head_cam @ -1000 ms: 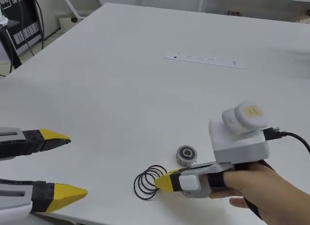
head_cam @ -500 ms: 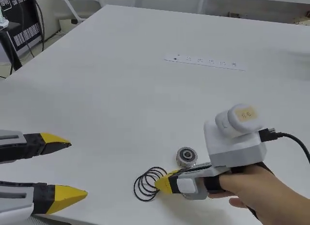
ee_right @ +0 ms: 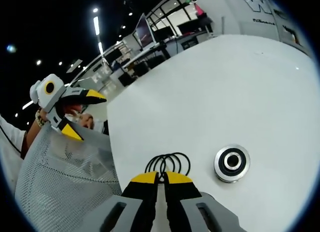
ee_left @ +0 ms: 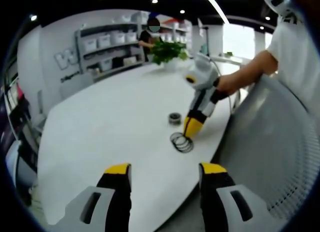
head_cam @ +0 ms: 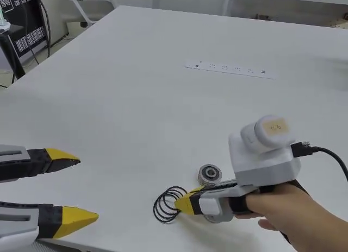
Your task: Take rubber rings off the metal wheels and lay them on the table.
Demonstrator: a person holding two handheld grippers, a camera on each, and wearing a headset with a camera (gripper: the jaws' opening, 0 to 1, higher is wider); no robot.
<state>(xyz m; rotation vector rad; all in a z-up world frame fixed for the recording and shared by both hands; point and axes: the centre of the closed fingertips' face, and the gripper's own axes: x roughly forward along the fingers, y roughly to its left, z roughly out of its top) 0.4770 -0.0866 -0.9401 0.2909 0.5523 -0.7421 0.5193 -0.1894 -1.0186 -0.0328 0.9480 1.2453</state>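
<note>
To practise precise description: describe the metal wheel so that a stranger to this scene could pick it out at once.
On the big white table, look near the front edge at the right gripper. Beside it sits the metal wheel, a small silver disc with a dark centre. Unlike the thin black rubber rings nearby, it is solid and shiny.

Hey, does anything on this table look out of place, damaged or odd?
Nothing looks damaged or spilled. The rubber rings lie in a loose overlapping bunch near the table's front edge, with the right hand-held gripper's shut tips at them. The metal wheel lies flat beside them, apart.
</note>
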